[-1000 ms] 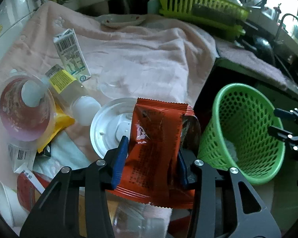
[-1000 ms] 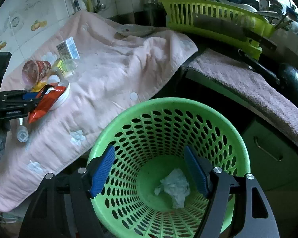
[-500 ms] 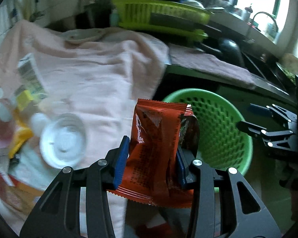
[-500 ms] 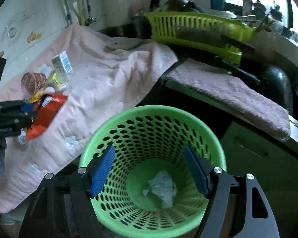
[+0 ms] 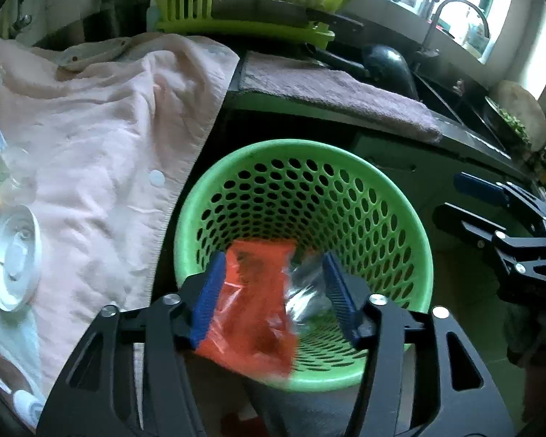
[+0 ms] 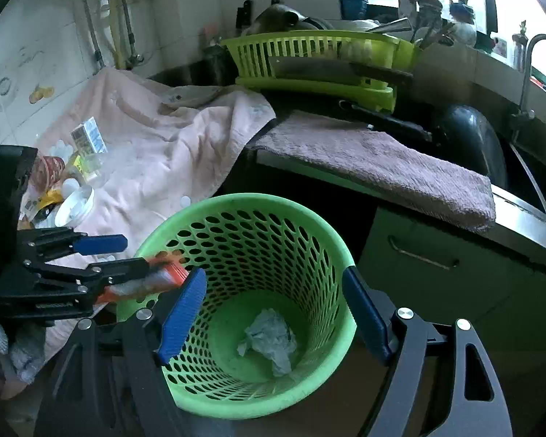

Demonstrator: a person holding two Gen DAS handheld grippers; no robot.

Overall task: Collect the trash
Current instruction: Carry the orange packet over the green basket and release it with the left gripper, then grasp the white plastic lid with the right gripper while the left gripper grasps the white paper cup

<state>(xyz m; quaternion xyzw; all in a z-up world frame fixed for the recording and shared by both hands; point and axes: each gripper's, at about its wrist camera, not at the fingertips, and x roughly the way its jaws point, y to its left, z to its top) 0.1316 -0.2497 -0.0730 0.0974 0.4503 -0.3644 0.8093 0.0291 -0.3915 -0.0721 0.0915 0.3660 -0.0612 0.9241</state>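
The biggest thing is my desk (image 6: pixel 527 215), with a pink cloth (image 5: pixel 91 145) over the left part and a purple-grey towel (image 6: pixel 382 160) on the right part. At the back sits a yellow-green dish rack (image 6: pixel 320 62) with a big knife (image 6: pixel 331 69) leaning on it. A black pot (image 6: pixel 469 142) is next to the towel.

Down in front of the desk is the green basket (image 5: pixel 411 225). It is full of little holes and its open top faces up at me. A crumpled white paper (image 6: pixel 269 342) lies at the bottom.

My left tongs (image 5: pixel 273 287) are spread apart. The red snack wrapper (image 5: pixel 251 309) is between them, over the near rim of the basket. It looks blurry. Its left edge is against the left blue pad, but the right pad is away from it, and I cannot tell if anything grips it. Its long side runs from me toward the basket, with its far end pointing into the basket. A shiny silver bit shows on its right side.

My right tongs (image 6: pixel 273 313) are spread wide, one finger on each side of the basket. I cannot tell if they touch it.

On the pink cloth there is more trash: a white round lid (image 5: pixel 12 258), a red cup (image 6: pixel 49 171), a small box (image 6: pixel 89 138) and a clear bottle with a yellow label (image 6: pixel 87 164). They are well away from the basket.
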